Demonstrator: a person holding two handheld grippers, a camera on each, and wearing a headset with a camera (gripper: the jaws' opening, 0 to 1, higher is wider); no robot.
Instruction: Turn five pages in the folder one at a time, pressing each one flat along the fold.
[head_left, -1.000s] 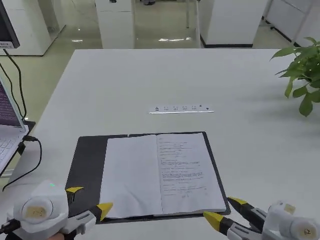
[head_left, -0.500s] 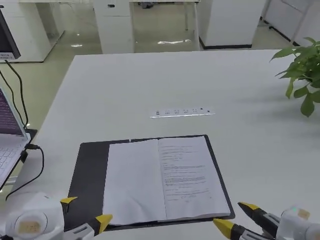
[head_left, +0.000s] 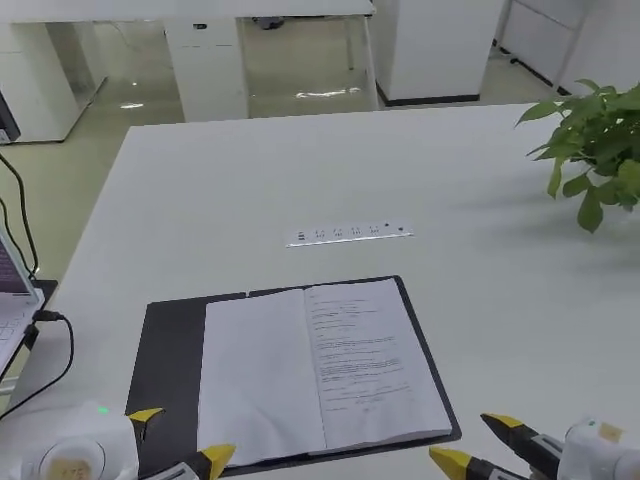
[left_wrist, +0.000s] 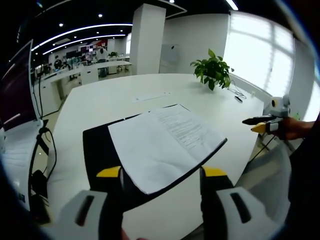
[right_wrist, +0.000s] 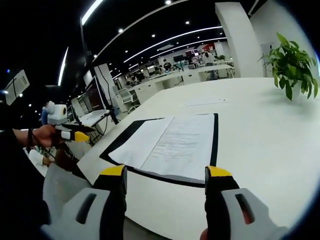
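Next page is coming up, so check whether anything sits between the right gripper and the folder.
Nothing visible does. The right gripper is open just off the folder at its near right corner, with bare table between them. The power strip and plant sit beyond the folder.

The head view looks down from the near edge of the table (head_left: 480, 280). The 2 gripper views sit low beside that edge, angled inward; all 3 share the open folder (head_left: 300, 370).
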